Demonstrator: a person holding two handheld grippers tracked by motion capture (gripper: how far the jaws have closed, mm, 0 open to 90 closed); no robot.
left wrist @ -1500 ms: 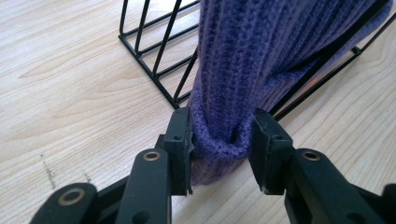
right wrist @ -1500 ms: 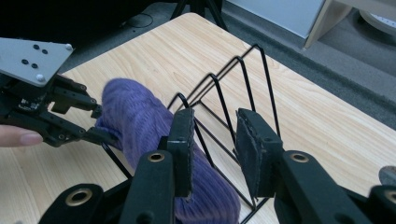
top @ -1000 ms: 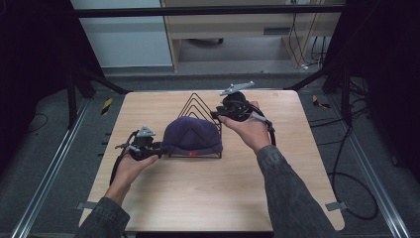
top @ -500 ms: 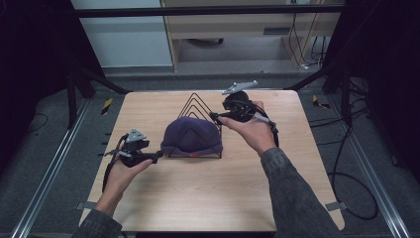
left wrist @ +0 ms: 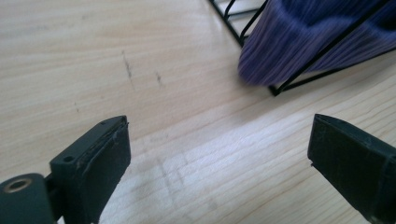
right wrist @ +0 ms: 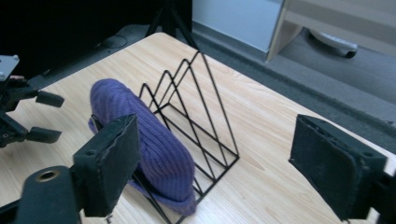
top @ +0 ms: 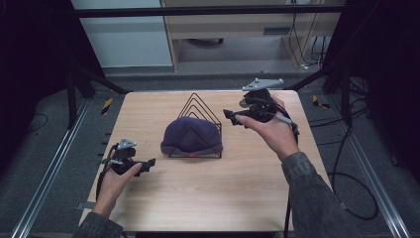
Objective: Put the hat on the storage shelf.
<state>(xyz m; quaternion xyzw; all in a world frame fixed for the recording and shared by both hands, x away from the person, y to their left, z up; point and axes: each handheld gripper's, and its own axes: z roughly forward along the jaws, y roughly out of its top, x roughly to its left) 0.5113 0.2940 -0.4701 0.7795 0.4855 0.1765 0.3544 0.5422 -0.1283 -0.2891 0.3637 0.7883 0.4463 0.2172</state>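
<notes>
Hat (top: 191, 136) in wire rack (top: 200, 106)

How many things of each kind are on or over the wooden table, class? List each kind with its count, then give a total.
Purple knitted hat: 1
Black wire rack: 1
Hand-held gripper: 2, left hand-held gripper and right hand-held gripper
Total: 4

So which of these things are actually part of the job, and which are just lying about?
Part of the job:
- purple knit hat, set over the front of the black wire rack
- left claw and right claw, both open, holding nothing

Lying about:
- cables on the floor
- the cabinet behind the table
</notes>
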